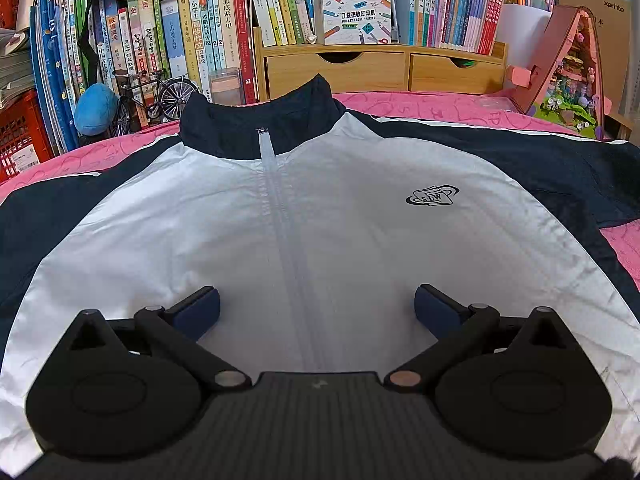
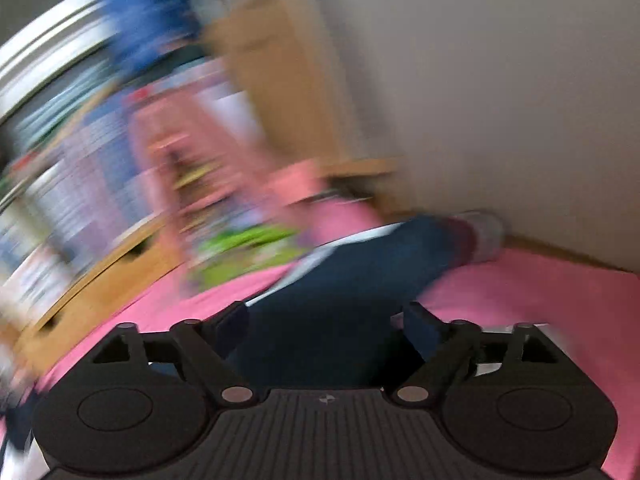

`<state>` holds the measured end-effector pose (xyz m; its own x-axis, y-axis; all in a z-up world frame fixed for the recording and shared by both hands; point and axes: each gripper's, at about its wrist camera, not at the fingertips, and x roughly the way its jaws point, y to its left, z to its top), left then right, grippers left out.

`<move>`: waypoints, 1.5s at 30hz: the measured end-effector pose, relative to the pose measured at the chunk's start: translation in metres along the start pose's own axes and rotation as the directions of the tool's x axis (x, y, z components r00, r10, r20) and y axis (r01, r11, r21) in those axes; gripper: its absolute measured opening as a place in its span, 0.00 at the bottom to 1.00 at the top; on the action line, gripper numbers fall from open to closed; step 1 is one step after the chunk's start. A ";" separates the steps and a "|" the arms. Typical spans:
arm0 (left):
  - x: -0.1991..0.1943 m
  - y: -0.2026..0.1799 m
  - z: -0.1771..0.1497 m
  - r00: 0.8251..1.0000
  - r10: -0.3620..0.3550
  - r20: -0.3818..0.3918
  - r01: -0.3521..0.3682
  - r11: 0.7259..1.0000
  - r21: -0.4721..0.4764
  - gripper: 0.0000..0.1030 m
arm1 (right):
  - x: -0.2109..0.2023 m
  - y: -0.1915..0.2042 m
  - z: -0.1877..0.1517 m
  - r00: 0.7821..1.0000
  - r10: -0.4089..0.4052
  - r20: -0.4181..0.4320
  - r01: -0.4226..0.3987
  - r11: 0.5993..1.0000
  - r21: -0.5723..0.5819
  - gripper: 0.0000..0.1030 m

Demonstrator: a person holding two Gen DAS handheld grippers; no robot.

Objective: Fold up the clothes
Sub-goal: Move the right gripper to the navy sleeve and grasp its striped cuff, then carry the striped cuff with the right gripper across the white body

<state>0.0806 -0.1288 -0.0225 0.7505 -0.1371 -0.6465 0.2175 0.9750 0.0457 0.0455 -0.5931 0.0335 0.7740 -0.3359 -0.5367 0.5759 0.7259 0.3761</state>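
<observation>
Flat now: white-and-navy zip-up nylon jacket (image 1: 340, 216), collar far; L gripper (image 1: 317, 308) agape over zip, R gripper (image 2: 325, 326) agape at navy sleeve (image 2: 360, 256) stretching far-right.

The jacket (image 1: 340, 216) is lying flat on the bedspread (image 1: 440, 110) — collar toward the bookshelf (image 1: 192, 40). Drawers (image 1: 384, 70) are sitting behind it, a model bicycle (image 1: 156, 96) behind-left.

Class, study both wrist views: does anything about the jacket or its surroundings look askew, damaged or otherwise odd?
Nothing stands out. The jacket lies flat and zipped on the pink cover, sleeves spread. The left gripper is open above it; the right gripper is open over a dark sleeve. The right view is motion-blurred, so fine detail there cannot be judged.
</observation>
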 end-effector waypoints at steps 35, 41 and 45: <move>-0.019 0.029 -0.002 0.953 -0.287 0.100 0.303 0.923 -0.237 0.99 | -0.070 0.149 -0.169 0.748 0.550 -0.371 -0.658 0.545 -0.519 0.74; -0.041 0.027 0.014 0.890 -0.422 0.174 0.454 0.852 -0.259 0.99 | -0.079 0.133 -0.159 0.533 0.750 -0.392 -0.843 0.431 -0.322 0.90; -0.058 0.024 0.016 0.916 -0.330 0.228 0.373 0.910 -0.179 1.00 | -0.057 0.131 -0.138 0.592 0.750 -0.297 -0.800 0.592 -0.099 0.99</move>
<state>0.0526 -0.1004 0.0283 0.7579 -0.4873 -0.4336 0.3660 0.8679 -0.3358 0.0405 -0.3954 0.0091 0.8113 0.5236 -0.2599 -0.3044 0.7580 0.5768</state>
